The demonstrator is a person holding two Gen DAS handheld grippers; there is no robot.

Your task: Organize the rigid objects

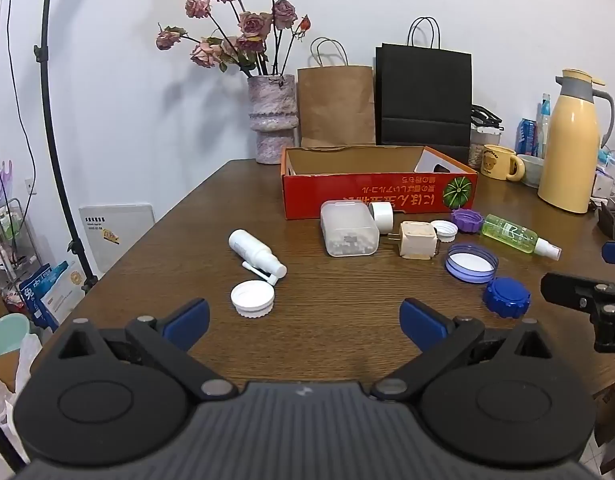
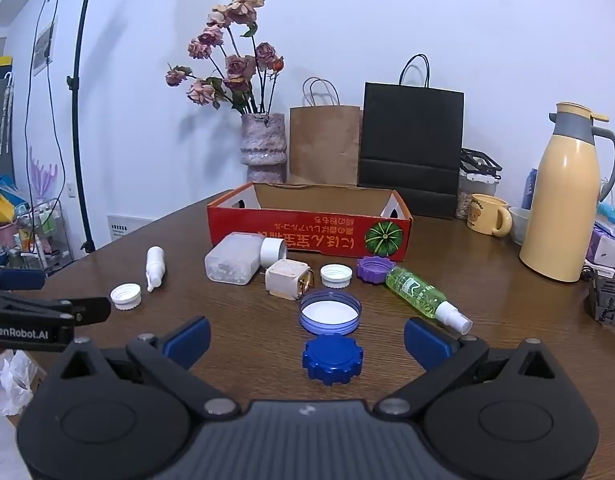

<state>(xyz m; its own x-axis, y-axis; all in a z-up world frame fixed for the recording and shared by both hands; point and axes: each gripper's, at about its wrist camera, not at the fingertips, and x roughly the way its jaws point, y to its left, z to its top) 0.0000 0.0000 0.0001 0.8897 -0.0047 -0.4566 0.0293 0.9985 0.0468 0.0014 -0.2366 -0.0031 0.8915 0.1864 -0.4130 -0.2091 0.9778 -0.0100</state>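
Loose items lie on the wooden table in front of an open red cardboard box point(image 1: 379, 194) point(image 2: 307, 228). There is a white spray bottle point(image 1: 256, 254) point(image 2: 154, 266), a white cap point(image 1: 252, 298) point(image 2: 126, 296), a clear plastic container point(image 1: 348, 229) point(image 2: 233, 258), a beige plug adapter point(image 1: 417, 240) point(image 2: 287, 279), a light-blue lid point(image 1: 471, 262) point(image 2: 330, 311), a dark-blue cap point(image 1: 506, 297) point(image 2: 332, 358), a purple cap point(image 1: 465, 220) point(image 2: 373, 270) and a green spray bottle point(image 1: 515, 234) point(image 2: 421, 296). My left gripper point(image 1: 305, 322) is open and empty. My right gripper point(image 2: 307, 338) is open around the dark-blue cap, above it.
A vase of dried roses point(image 1: 272, 118), a brown paper bag point(image 1: 335, 104) and a black bag point(image 1: 423, 96) stand behind the box. A yellow thermos point(image 2: 563, 196), a yellow mug point(image 2: 487, 214) and clutter sit at the right. A light stand point(image 2: 77, 100) rises left of the table.
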